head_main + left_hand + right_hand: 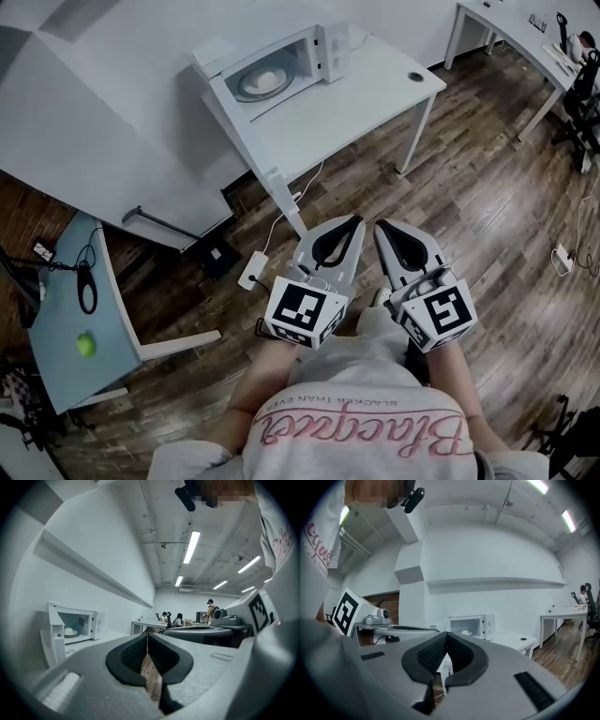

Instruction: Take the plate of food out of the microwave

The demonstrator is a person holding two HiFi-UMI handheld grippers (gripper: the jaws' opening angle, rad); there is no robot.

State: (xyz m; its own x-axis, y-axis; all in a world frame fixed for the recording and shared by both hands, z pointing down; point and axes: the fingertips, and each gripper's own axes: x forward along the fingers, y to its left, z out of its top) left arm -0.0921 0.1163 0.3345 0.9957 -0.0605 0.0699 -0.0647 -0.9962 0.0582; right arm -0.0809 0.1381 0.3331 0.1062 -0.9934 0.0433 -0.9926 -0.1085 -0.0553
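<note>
L tongs [352, 225] & R tongs [382, 230] both pressed together, nothing betw., held close to body, well apart from worktop [375, 89]: reach not begun. Plate of food [261, 82] inside microwave [323, 47], door [214, 56] open for access, at worktop's wall-side corner.

The plate [262, 82] lies in the microwave [330, 52], which stands on the table [375, 94].

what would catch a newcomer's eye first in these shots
The open microwave on the white table at the top of the head view, with a plate of food inside it. Then the left gripper and right gripper, side by side low in the centre, both shut and empty. A round green object sits on the pale table at left.
</note>
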